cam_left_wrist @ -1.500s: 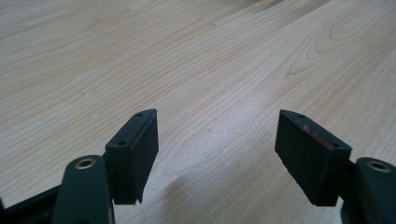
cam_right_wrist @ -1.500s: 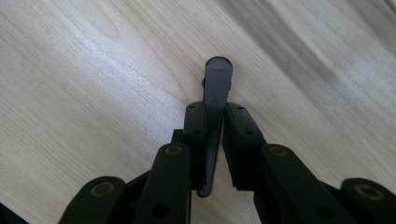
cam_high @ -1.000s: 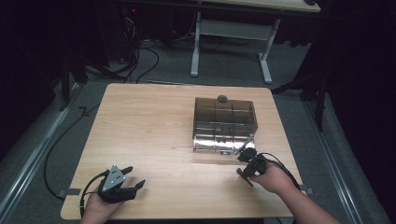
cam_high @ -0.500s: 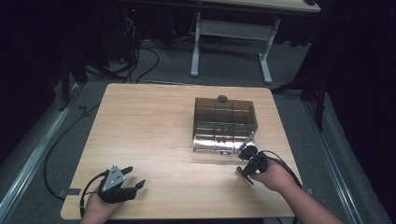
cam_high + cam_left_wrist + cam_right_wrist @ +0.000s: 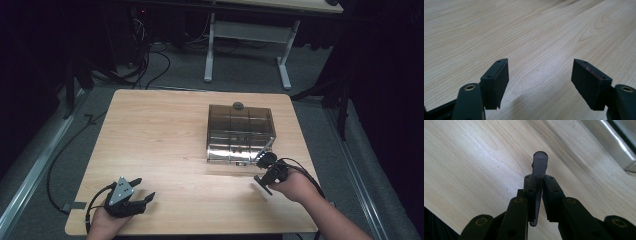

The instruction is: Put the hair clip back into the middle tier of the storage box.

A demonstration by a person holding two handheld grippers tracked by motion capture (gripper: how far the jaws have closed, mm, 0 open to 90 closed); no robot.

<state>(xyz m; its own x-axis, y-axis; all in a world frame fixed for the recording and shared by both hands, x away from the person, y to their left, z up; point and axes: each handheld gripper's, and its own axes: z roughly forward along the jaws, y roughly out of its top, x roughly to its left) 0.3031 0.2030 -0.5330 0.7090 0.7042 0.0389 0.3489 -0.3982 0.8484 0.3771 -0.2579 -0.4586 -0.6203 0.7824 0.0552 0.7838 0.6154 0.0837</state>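
Here my right gripper (image 5: 539, 185) was clamped on a thin grey flat piece (image 5: 540, 165) that stuck up edge-on from between its pads, at the lower right of the high view just below the smoky clear box (image 5: 241, 131). My left gripper (image 5: 540, 82) rested at the lower left of the table (image 5: 160, 135), jaws wide apart with only bare wood between them.

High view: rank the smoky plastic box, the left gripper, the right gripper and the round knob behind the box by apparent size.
1. smoky plastic box
2. left gripper and right gripper: too alike to separate, and both sit nearer the camera than the box
3. round knob, clearly smallest
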